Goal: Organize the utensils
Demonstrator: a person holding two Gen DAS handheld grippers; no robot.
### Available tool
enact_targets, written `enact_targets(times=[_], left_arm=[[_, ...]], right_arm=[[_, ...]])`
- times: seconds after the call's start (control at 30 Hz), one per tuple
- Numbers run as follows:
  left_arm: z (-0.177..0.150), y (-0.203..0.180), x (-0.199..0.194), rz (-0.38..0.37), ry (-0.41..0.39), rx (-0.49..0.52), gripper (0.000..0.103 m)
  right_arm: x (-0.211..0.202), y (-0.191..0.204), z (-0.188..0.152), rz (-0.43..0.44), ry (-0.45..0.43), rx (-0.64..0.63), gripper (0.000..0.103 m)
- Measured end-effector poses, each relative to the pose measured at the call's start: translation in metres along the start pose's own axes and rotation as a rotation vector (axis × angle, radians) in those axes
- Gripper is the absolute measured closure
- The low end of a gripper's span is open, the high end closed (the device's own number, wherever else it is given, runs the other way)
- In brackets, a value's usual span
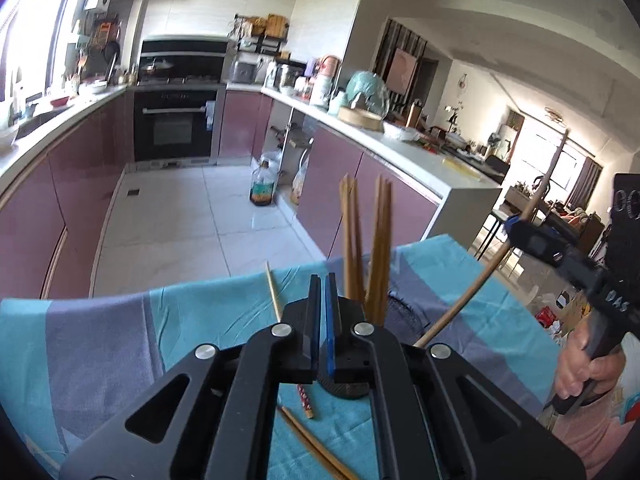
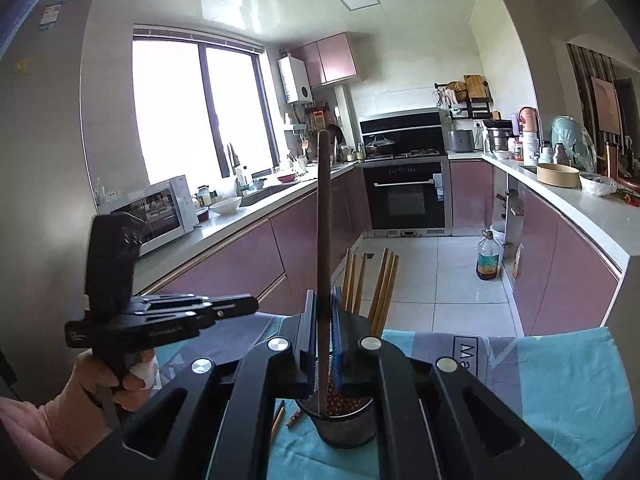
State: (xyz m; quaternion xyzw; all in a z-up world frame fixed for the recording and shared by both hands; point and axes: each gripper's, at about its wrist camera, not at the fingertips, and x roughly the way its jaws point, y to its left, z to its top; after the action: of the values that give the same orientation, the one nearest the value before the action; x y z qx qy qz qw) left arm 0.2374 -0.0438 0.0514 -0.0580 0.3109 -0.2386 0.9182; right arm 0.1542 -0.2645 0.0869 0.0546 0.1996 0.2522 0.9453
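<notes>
My left gripper (image 1: 323, 280) is shut with nothing between its fingers, low over the blue and grey cloth (image 1: 100, 340). Just behind it, several wooden chopsticks (image 1: 364, 248) stand in a black mesh holder (image 1: 400, 310). My right gripper (image 2: 322, 300) is shut on a long dark chopstick (image 2: 323, 208). This chopstick stands almost upright, its lower end inside the mesh holder (image 2: 344, 428). In the left wrist view the right gripper (image 1: 516, 232) grips that stick (image 1: 476, 284) at the right. The left gripper (image 2: 252, 305) shows shut at the left of the right wrist view.
Loose chopsticks lie on the cloth: one pale stick (image 1: 274, 292), a pair (image 1: 316, 446) and a red patterned one (image 1: 306, 400). Beyond the table edge are tiled floor, an oil bottle (image 1: 262, 188), pink cabinets and an oven (image 1: 176, 128).
</notes>
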Motion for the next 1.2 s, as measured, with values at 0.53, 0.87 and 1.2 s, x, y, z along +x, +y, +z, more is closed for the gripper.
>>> enact_targets(times=[0.53, 0.87, 1.2], left_arm=[[-0.041, 0.038, 0.107, 0.168, 0.218, 0.056, 0.090], [-0.035, 0.030, 0.158, 0.227, 0.273, 0.143, 0.087], [-0.029, 0.042, 0.209, 0.273, 0.351, 0.154, 0.088]], right_arm=[[-0.001, 0.000, 0.000, -0.012, -0.001, 0.015, 0.098], [0.006, -0.007, -0.004, 0.001, 0.015, 0.030, 0.098], [0.018, -0.014, -0.009, 0.004, 0.045, 0.040, 0.098]])
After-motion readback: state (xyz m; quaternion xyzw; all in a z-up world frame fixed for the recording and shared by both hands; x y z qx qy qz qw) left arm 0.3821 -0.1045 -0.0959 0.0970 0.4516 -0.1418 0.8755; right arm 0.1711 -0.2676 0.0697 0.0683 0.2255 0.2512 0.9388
